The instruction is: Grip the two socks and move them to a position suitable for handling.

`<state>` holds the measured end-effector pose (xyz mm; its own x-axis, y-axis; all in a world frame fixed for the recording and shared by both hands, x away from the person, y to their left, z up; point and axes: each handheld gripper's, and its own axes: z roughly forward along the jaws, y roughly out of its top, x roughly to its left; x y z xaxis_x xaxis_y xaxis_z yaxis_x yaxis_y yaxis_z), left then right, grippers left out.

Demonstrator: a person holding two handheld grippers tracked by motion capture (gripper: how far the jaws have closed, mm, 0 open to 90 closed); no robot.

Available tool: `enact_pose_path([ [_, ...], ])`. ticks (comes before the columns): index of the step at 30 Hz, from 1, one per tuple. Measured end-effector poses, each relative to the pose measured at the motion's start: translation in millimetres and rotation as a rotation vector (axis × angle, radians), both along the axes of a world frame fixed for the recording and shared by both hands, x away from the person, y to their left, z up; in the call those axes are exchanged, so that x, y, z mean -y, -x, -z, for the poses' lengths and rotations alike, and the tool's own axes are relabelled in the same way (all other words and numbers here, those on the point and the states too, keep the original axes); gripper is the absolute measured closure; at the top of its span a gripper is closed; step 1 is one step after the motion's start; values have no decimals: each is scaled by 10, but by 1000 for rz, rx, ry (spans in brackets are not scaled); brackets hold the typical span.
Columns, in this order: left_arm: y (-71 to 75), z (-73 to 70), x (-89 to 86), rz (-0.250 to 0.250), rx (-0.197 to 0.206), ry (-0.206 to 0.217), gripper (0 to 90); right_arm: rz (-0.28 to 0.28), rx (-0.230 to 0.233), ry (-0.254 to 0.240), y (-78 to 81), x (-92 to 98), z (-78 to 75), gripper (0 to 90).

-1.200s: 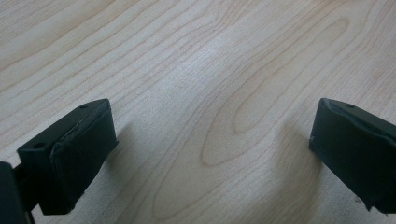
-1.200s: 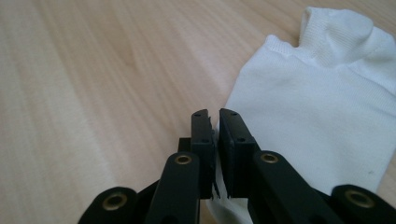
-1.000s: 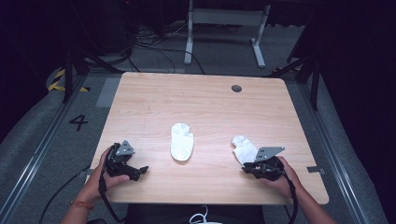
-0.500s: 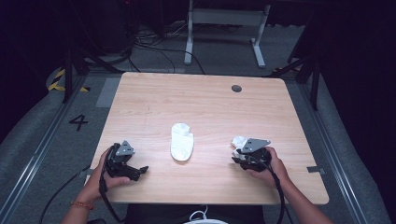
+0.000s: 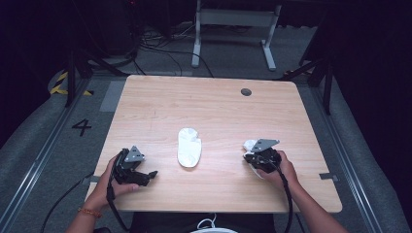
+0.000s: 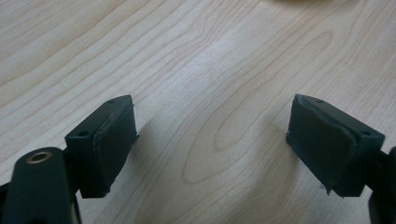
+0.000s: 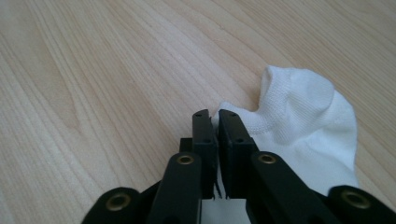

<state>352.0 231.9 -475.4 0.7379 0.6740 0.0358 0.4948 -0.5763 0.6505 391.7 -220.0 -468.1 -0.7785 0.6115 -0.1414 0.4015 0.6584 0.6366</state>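
Two white socks lie on the wooden table [image 5: 204, 102]. One sock [image 5: 188, 147] lies flat at the middle. The other sock [image 5: 250, 144] [image 7: 303, 116] is bunched at the right, and my right gripper [image 5: 248, 156] [image 7: 217, 116] has just closed its jaws on the near edge of it; white fabric shows in the thin gap between them. At the front left my left gripper [image 5: 150, 177] [image 6: 212, 140] rests low over bare wood. Its jaws have just closed a little but stand wide apart, with nothing between them.
A dark round grommet [image 5: 246, 91] sits in the table's far right part. Behind the table stands a white metal frame [image 5: 233, 19] among cables on the floor. The floor at the left bears a painted 4 [image 5: 81, 127].
My right gripper has moved left onto the bunched sock and its jaws have shut on the sock's edge. The left hand has stayed in place.
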Motion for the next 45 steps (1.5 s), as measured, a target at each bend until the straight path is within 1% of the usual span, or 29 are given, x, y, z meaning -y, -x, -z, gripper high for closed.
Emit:
enact_pose_path([
  [2,12,-35,55,26,17,-4,175,-10,9,3,19,-16,1,883],
  [3,20,-55,92,39,29,2,175,-12,3,1,30,-18,-4,884],
  [5,32,-113,182,70,55,-1,179,-30,2,-4,62,-35,-9,885],
  [8,44,-157,302,102,74,0,186,-64,-5,-21,125,-67,-38,885],
  [12,44,-188,504,153,100,-30,193,-125,-10,-50,234,-122,-113,886],
  [14,46,-190,601,179,98,-26,209,-154,-16,-55,287,-155,-154,885],
  [16,60,-202,745,224,100,-39,217,-197,-16,-58,357,-194,-208,886],
  [18,76,-223,881,271,107,-43,220,-222,-13,-66,409,-217,-253,885],
  [20,98,-242,1043,311,115,-28,223,-252,-9,-85,462,-250,-310,886],
  [21,102,-252,1094,328,116,-26,229,-265,-8,-91,481,-266,-328,886],
  [22,106,-258,1182,350,121,-13,236,-275,-6,-94,494,-279,-340,885],
  [23,106,-258,1182,350,121,-13,238,-275,-6,-94,494,-279,-340,885],
  [24,100,-264,1262,371,121,-3,241,-297,-5,-106,543,-319,-378,886],
  [25,88,-257,1367,394,125,-5,243,-306,-3,-109,556,-331,-390,885],
  [26,78,-244,1426,405,131,-16,243,-314,-4,-114,577,-347,-406,885],
  [27,64,-229,1477,418,128,-24,243,-324,-3,-122,596,-361,-423,886],
  [28,47,-207,1534,435,120,-23,243,-334,3,-123,612,-373,-441,885],
  [29,37,-192,1576,449,122,-33,242,-344,1,-134,636,-388,-462,886],
  [30,37,-192,1576,449,122,-33,239,-344,1,-134,636,-388,-462,886],
  [33,18,-142,1700,481,117,-38,240,-367,7,-161,691,-409,-523,886],
  [34,16,-125,1727,484,116,-34,241,-371,5,-169,706,-413,-537,886],
  [35,10,-113,1751,488,115,-43,245,-375,4,-176,715,-415,-550,886],
  [36,1,-98,1772,494,124,-48,251,-380,8,-183,721,-417,-561,886],
  [38,-21,-76,1792,497,114,-38,276,-387,3,-200,727,-416,-576,886],
  [39,-23,-72,1796,499,108,-35,305,-386,-3,-211,729,-410,-583,886],
  [40,-29,-69,1801,507,118,-25,348,-387,-7,-218,725,-405,-585,886],
  [42,-27,-75,1805,530,116,-24,459,-387,-9,-226,717,-395,-583,886],
  [43,-31,-79,1809,536,128,-19,513,-384,-15,-234,710,-384,-583,886],
  [45,-43,-94,1804,557,113,-10,648,-376,-23,-248,696,-362,-581,886],
])
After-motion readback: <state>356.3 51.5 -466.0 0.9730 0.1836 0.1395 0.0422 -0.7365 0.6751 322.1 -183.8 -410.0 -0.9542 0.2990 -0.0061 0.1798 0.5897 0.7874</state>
